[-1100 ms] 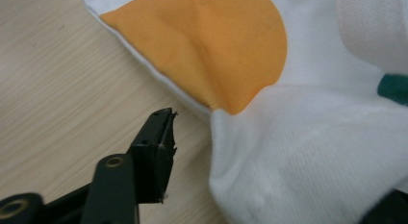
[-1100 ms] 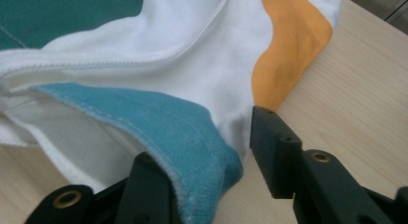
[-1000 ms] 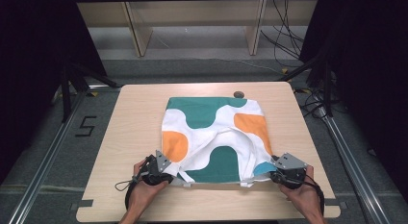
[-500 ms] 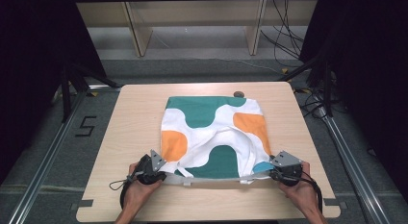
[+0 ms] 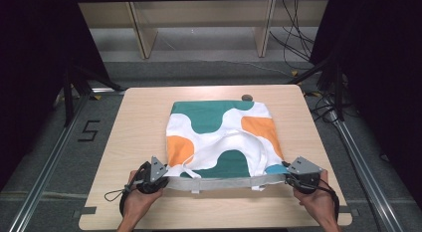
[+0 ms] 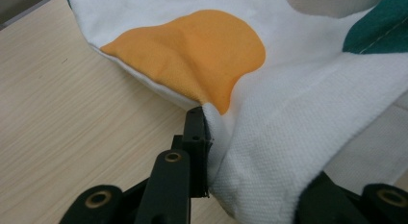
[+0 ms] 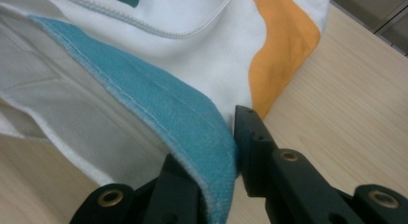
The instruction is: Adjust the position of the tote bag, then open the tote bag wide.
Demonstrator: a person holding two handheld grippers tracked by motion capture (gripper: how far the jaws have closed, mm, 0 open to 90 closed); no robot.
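The white cotton tote bag with green and orange blobs (image 5: pixel 221 137) lies flat mid-counter, its near hem pinched at both corners. The left tool (image 5: pixel 160 178) at 7 o'clock and the right tool (image 5: pixel 292 176) at 5 o'clock have just been closing and now clamp fabric. Judged risk: either shallow corner bite slipping under uneven pull. Both hands sit low, wrists level.

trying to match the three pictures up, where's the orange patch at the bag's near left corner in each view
High view: the orange patch lies left of centre on the cloth bag, just up from the left gripper.
Left gripper view: top centre, directly beyond the left gripper's fingers.
Right gripper view: not in it; the orange there is the bag's right-hand patch.
Shared landmark: the light wooden table.
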